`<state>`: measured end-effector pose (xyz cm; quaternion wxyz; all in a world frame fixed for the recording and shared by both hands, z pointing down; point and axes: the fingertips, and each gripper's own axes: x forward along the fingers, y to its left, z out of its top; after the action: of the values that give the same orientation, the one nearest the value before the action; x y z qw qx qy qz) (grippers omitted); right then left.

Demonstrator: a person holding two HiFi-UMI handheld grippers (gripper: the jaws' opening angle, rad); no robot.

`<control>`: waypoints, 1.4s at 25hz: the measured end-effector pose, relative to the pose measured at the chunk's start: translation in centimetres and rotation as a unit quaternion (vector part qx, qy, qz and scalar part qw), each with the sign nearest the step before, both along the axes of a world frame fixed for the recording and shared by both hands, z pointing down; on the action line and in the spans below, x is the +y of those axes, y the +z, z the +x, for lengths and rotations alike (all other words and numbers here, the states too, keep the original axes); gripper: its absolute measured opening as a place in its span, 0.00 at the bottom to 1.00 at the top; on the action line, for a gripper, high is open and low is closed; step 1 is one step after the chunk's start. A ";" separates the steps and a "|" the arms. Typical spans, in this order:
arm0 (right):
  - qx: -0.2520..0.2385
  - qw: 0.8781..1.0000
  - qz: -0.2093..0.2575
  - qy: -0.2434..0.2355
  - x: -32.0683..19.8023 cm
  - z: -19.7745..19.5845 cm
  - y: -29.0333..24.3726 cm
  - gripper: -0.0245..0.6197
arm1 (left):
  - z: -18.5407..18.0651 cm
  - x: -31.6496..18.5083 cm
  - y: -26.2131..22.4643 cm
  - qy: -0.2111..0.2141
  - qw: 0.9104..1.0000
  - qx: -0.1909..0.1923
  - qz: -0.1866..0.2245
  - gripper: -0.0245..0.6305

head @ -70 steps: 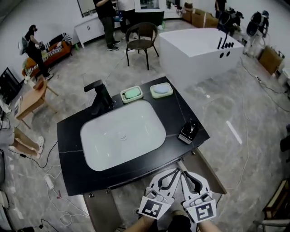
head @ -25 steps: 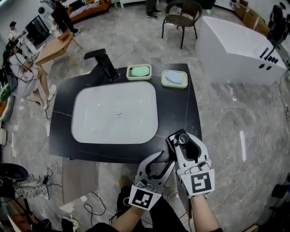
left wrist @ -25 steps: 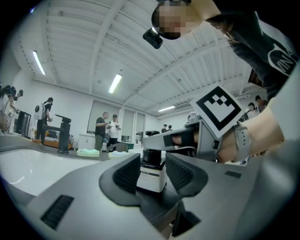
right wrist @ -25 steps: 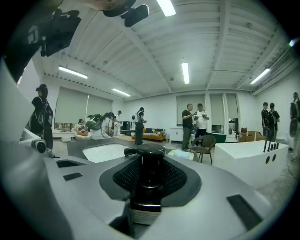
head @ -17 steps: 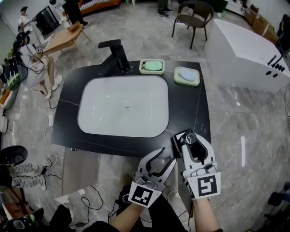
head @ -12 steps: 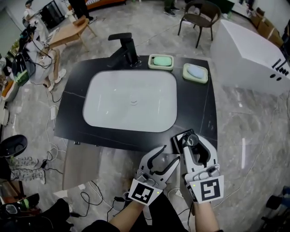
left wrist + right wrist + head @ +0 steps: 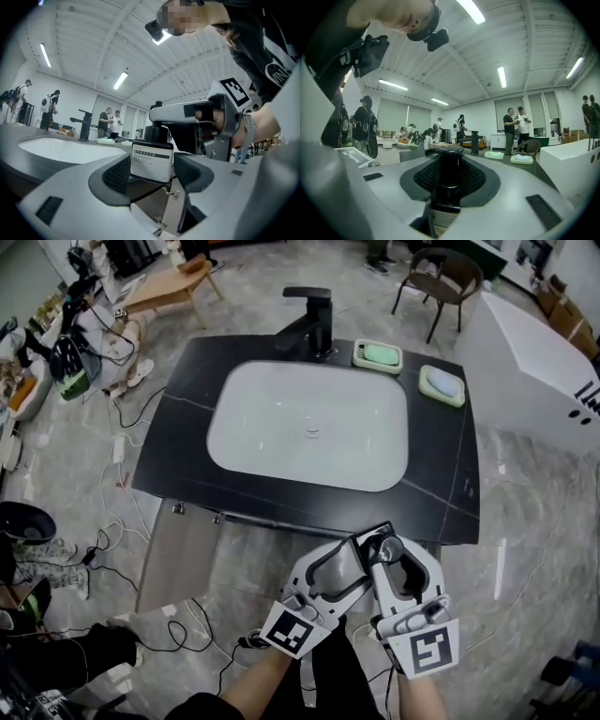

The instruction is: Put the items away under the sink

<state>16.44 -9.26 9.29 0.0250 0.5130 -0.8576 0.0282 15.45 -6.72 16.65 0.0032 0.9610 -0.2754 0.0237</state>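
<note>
A small dark bottle (image 7: 151, 161) with a black screw cap and a white label is held upright in the air, its long axis vertical and its cap pointing up. It is found just in front of the near edge of the black, pale-veined desk (image 7: 187, 451), clear of the top and above the grey floor.

The bottle is gripped at the cap and neck by the right tongs (image 7: 450, 164). Their jaws have just been closed a little further and are pressed on it from both sides, so that the labelled body hangs below them.

The left tongs (image 7: 152, 171) are pointed level at the bottle. Their jaws have just been opened wide, and the bottle's body is seen between the textured black pads without being squeezed by them.

The label is turned toward the left tongs. A dark band with pale characters is carried across its top, with finer lines of print beneath; none of it can be read.

Set into the desk is a white rectangular sink basin (image 7: 246, 418), with a black angular tap (image 7: 309, 324) behind it. Two pale green soap dishes are placed side by side beyond the basin's far right corner, one (image 7: 377, 354) with a green bar and the other (image 7: 441, 385) with a pale blue bar.
</note>
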 end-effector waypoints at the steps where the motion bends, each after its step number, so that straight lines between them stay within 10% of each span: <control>1: -0.002 1.000 -0.001 -0.003 0.7 -0.9 0.2 0.20 | -0.8 0.6 0.3 0.003 1.000 -0.002 -0.004 0.47; 16: -0.007 1.000 -0.022 0.019 7.2 -7.9 7.0 0.20 | -7.8 7.2 7.3 0.030 0.999 -0.018 -0.033 0.48; 35: 0.014 1.000 -0.008 0.021 4.6 -3.7 29.5 0.20 | -3.0 3.3 28.2 0.035 0.999 0.012 -0.013 0.48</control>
<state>12.78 -4.69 38.80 0.0409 0.5312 -0.8458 0.0286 12.48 -3.38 44.85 0.0179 0.9702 -0.2411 0.0160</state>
